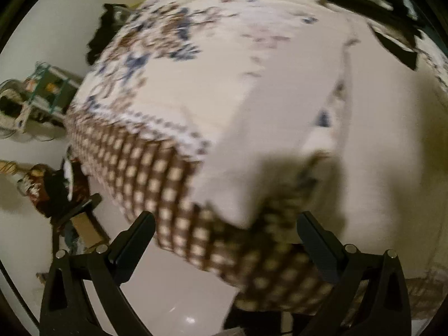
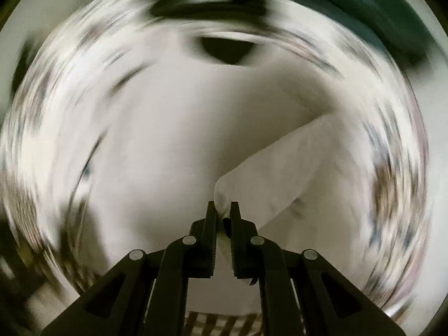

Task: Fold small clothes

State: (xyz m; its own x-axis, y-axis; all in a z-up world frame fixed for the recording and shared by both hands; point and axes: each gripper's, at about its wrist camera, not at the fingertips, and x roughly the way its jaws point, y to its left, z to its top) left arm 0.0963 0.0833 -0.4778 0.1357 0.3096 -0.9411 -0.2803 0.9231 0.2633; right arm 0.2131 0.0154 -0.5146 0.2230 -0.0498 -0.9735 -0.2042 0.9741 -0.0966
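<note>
One white garment [image 2: 280, 173], one patterned bedspread [image 1: 173, 89], two grippers: left gripper [image 1: 224, 224], right gripper [image 2: 223, 207]; two dark items [image 1: 103, 33] at bed edges.

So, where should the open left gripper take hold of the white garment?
Probably the near edge of the white garment, approached from the table's front. The left gripper is open facing it, while the right gripper pinches another corner.
</note>
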